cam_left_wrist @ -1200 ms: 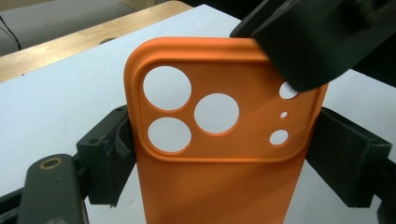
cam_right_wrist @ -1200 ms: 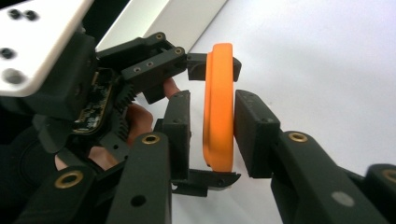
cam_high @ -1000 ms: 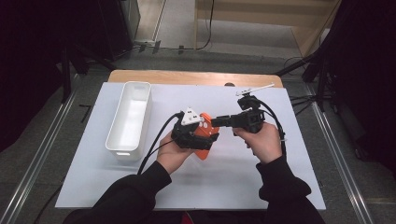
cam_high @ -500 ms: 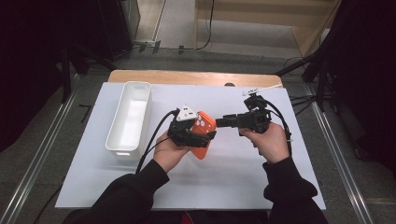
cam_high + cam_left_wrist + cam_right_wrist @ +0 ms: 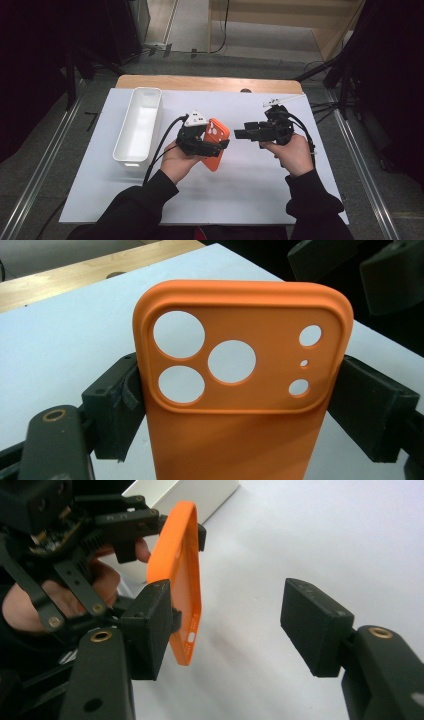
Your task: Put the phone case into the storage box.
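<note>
Orange phone case (image 5: 216, 141), its lower end cut off in my left gripper view, sits clamped in my left tool (image 5: 200, 142), right of the white tray (image 5: 138, 131); my right tool (image 5: 242, 133) has just been opening, empty.

Orange phone case (image 5: 240, 390): soft-looking, matt, rubbery plastic, smooth, with cleanly cut holes. Left gripper (image 5: 235, 405): black, matt plastic pads, slightly rough at the edges, brass-coloured metal rivets on the links. Right gripper (image 5: 235, 625): same dull black plastic, same brass rivets. White bin (image 5: 137, 125): smooth, faintly glossy plastic. Desk (image 5: 210, 83): pale bare wood at the far edge, covered by a matt white sheet.
</note>
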A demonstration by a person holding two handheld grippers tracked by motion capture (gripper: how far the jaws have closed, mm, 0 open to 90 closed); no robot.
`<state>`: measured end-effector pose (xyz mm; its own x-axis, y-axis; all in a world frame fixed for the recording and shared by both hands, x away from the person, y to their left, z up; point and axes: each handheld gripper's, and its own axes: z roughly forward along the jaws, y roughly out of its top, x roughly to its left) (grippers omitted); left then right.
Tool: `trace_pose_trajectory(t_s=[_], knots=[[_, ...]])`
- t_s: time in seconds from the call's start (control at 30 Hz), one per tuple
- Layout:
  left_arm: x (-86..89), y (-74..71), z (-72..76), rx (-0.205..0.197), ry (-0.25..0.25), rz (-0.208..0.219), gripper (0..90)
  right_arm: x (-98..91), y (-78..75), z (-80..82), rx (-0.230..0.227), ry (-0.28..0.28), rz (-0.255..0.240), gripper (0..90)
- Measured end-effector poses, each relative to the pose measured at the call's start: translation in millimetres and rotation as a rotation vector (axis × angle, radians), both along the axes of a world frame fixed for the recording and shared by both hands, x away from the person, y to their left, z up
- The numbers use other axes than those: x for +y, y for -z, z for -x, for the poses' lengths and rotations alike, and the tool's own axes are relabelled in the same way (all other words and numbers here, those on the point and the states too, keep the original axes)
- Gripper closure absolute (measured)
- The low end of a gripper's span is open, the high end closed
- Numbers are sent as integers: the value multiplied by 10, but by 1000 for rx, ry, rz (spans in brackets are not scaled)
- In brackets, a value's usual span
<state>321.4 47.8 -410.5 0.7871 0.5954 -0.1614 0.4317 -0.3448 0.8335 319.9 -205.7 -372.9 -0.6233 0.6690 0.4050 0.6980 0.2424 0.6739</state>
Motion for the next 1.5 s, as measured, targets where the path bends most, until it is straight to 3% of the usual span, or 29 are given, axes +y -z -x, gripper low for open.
trace_pose_trajectory(t_s=[0.4, 0.6, 0.97, 1.13, 1.5], knots=[[73, -42, -15, 28, 0, 20, 157, -30, 78, 127, -92, -52, 43, 331], [100, -63, -13, 39, 7, 20, 157, -55, 105, 178, -120, -79, 16, 295], [133, -68, -18, 58, 7, 24, 157, -40, 164, 291, -176, -103, 34, 273], [157, -71, -27, 67, 14, 15, 157, -52, 228, 334, -176, -90, 47, 272], [195, -96, -38, 71, 16, 15, 156, -128, 438, 462, -124, -78, 100, 272]])
